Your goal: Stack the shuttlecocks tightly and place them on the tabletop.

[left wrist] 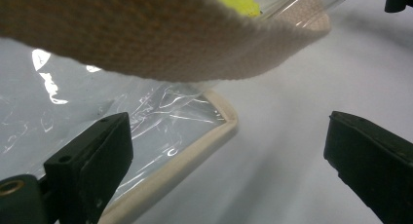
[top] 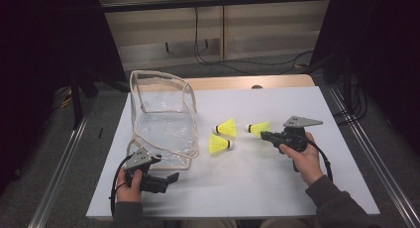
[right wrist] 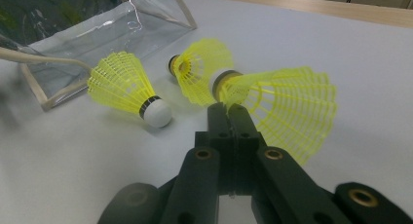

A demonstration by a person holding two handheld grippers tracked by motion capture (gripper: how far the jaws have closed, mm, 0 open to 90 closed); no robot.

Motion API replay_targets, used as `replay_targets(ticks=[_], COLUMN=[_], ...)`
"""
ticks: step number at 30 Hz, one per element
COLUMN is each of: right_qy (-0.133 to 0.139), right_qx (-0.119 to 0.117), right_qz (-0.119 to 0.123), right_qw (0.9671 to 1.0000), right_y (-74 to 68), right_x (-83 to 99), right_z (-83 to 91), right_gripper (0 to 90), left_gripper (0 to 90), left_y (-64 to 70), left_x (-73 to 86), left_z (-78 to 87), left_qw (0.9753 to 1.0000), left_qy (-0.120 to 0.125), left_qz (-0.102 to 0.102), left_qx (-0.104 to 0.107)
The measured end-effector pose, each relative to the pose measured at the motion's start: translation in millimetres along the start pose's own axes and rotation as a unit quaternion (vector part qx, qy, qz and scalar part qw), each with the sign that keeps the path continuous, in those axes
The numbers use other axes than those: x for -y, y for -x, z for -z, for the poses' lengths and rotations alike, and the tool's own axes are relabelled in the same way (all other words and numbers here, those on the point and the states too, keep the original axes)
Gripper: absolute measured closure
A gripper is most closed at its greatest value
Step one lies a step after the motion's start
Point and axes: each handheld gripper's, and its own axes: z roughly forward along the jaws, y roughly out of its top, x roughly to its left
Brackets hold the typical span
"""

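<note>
Three yellow shuttlecocks lie on the white board. One [top: 227,127] [right wrist: 199,63] is beside the clear pouch [top: 163,119] [right wrist: 97,29], and another [top: 219,144] [right wrist: 124,85] is nearer me with its white cork forward. My right gripper [top: 262,134] [right wrist: 227,108] is shut, its tips pinching the skirt of the third shuttlecock [top: 259,128] [right wrist: 287,107] close to its cork. My left gripper [top: 173,178] [left wrist: 229,121] is open, low at the pouch's front corner. One jaw is over the beige trim [left wrist: 204,146], and the pouch's beige strap [left wrist: 146,34] hangs just above.
The white board [top: 257,188] covers a wooden table whose far edge [top: 237,82] shows behind it. The pouch stands open at the board's left. Metal rails [top: 366,158] run along both sides, and cables lie on the floor beyond.
</note>
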Motion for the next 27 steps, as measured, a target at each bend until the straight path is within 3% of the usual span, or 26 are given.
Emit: replay_targets(ticks=[27], right_qy=[0.002], right_qx=[-0.01], right_qz=[0.009], right_qw=[0.9999], right_y=[-3.1], right_x=[-10.0], right_z=[-8.5], right_gripper=[90.0], left_gripper=[3.9], left_y=[0.6], left_x=[0.7], left_z=[-0.5], left_qw=[1.0], left_qy=[-0.002], left_qz=[0.0], left_qx=[0.001])
